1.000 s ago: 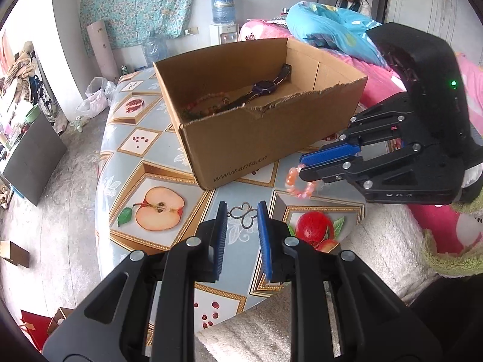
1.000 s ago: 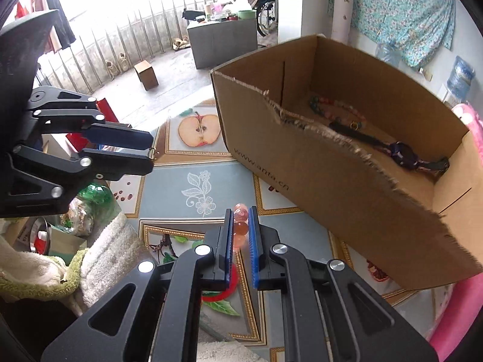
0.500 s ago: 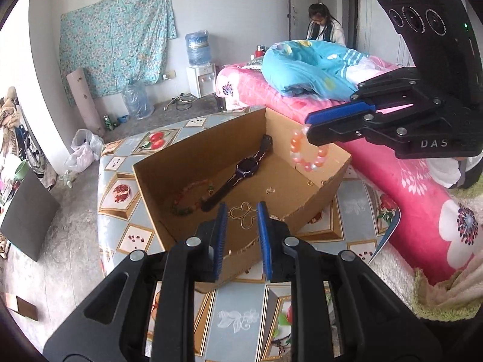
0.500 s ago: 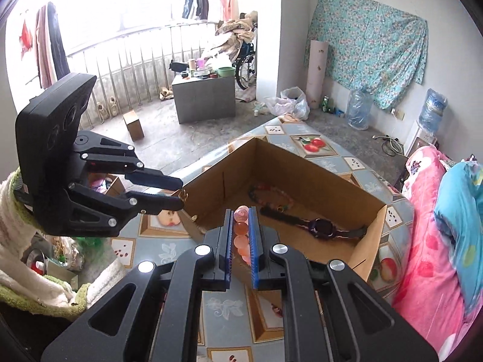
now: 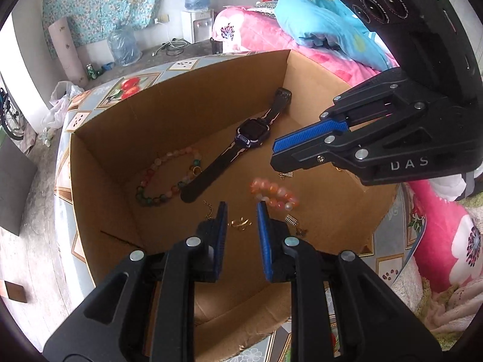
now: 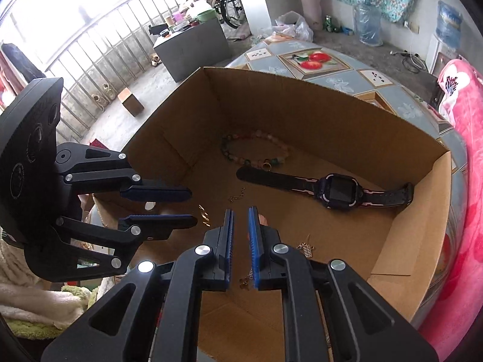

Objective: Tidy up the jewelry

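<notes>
**A:** What is the step now?

**B:** I judge it is the drop into the big brown cardboard box [image 5: 181,114]. The orange-pink round-bead bracelet [image 5: 273,194] shows blurred, low inside the box, just under the tip of the right tongs [image 6: 240,215]. I cannot tell if it already rests on the box floor.

**A:** And the tongs?

**B:** The right tongs are almost closed, and I see no bead in the thin slit. The left tongs [image 5: 241,208] are a little open and empty, over the box's near wall.

**A:** How to do it well?

**B:** Keep the bracelet on the free floor at the box's near right. The dark long-strap wristwatch [image 5: 252,134] crosses the box's middle. The green-pink bead bracelet [image 5: 157,181] lies toward the box's left wall. Go out straight up, because the box walls are high. Small gold charms [image 5: 240,222] lie by the near wall.
</notes>
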Demonstrator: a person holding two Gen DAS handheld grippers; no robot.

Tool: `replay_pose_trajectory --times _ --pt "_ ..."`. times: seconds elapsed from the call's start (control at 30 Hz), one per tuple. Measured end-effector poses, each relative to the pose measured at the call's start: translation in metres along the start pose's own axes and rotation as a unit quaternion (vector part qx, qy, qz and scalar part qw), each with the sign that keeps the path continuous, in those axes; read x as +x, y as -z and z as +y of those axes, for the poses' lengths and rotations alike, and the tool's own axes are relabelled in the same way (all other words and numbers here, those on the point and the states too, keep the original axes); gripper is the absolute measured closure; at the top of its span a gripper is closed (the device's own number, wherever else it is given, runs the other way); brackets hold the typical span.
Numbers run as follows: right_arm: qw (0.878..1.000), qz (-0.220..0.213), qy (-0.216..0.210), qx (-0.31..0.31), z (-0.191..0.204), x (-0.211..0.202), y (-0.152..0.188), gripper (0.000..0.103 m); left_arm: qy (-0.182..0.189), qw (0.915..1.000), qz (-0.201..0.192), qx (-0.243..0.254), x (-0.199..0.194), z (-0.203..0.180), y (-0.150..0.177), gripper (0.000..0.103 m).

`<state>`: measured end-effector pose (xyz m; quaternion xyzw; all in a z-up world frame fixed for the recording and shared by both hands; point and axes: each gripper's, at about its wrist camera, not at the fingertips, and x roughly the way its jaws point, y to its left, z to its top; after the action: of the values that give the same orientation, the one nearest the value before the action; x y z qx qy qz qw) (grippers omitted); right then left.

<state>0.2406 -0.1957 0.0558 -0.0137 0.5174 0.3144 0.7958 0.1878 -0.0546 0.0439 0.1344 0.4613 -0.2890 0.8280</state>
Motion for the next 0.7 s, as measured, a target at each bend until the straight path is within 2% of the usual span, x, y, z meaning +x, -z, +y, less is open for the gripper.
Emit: replay_pose_trajectory --times 0.17,0.23,0.3,0.37,0.43,0.5,0.53,0.57,0.6,0.7 --pt "1.0 -0.023 -0.008 0.016 -0.004 -0.011 0.002 0.092 -0.001 0.9999 -0.001 -0.014 -0.005 0.004 0.006 0.083" --pt "0.999 -0.037 -0.005 0.02 -0.006 -0.022 0.005 0.092 0.005 0.9996 -0.014 -0.023 -0.014 0.007 0.01 0.083" --pt "0.998 -0.054 0.001 0.029 -0.01 -0.035 0.009 0.092 0.003 0.999 -0.027 -0.035 -0.026 0.01 0.013 0.076" --pt "0.996 -0.072 0.01 0.049 -0.017 -0.051 0.017 0.087 -0.002 0.9979 -0.046 -0.046 -0.041 0.014 0.018 0.074" --pt "0.992 -0.096 0.028 0.071 -0.025 -0.069 0.027 0.071 -0.014 0.9959 -0.064 -0.062 -0.055 0.02 0.023 0.064" --pt "0.988 -0.118 0.045 0.092 -0.032 -0.087 0.04 0.067 -0.038 0.9925 -0.084 -0.08 -0.071 0.026 0.029 0.053" --pt "0.985 -0.129 0.052 0.105 -0.036 -0.096 0.048 0.062 -0.051 0.9906 -0.092 -0.088 -0.077 0.029 0.031 0.05" --pt "0.981 -0.139 0.06 0.118 -0.04 -0.103 0.056 0.058 -0.063 0.988 -0.1 -0.099 -0.082 0.033 0.034 0.04" --pt "0.978 -0.147 0.067 0.133 -0.045 -0.108 0.065 0.048 -0.072 0.9854 -0.105 -0.113 -0.085 0.038 0.037 0.032" --pt "0.969 -0.147 0.076 0.181 -0.06 -0.11 0.089 0.043 -0.077 0.9812 -0.084 -0.156 -0.076 0.05 0.044 0.024"
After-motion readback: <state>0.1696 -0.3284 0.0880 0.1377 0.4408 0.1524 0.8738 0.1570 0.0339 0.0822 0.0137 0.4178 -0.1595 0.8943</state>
